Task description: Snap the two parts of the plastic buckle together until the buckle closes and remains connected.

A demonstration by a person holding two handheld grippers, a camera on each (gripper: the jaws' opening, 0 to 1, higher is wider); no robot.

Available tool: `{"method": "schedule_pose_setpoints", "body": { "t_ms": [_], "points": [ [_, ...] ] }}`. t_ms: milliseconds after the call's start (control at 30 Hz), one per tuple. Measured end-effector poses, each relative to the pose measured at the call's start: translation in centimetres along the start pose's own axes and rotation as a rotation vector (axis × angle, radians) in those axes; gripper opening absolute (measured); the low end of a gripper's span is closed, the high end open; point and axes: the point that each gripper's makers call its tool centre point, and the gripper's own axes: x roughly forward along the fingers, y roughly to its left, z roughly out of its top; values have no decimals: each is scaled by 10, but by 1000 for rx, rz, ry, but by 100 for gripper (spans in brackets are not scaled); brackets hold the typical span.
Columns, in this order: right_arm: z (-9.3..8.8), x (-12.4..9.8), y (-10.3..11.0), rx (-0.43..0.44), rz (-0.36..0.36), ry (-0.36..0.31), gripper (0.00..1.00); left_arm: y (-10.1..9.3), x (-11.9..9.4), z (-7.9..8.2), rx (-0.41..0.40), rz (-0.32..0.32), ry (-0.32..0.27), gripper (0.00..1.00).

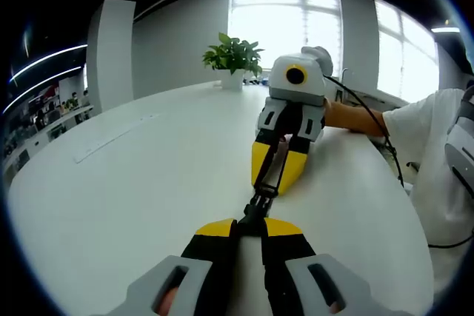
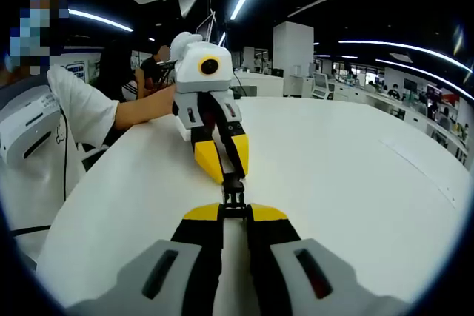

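left claw (image 1: 249, 229): closed on the near end of the black plastic buckle (image 1: 259, 201) | buckle: stretched low over the white surface (image 1: 133, 197) between both claws, its two parts meet in the middle | right claw (image 2: 235, 212): closed on the other buckle end | plant (image 1: 233, 55): far on the surface

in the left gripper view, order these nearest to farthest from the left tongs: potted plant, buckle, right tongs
1. buckle, gripped right at the left tongs, centre.
2. right tongs, facing, on the buckle's far end.
3. potted plant, at the table's far edge by the windows.
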Motion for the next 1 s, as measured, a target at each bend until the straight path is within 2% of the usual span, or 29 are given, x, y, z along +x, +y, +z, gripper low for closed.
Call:
{"method": "schedule_pose_setpoints", "body": {
  "t_ms": [700,1000],
  "points": [
    [5,0,5,-1,22,-24,12,-6,-1,-2,14,-10,5,12],
    [1,3,8,-5,28,-8,12,-8,-1,-2,25,-14,9,12]
  ]
}}
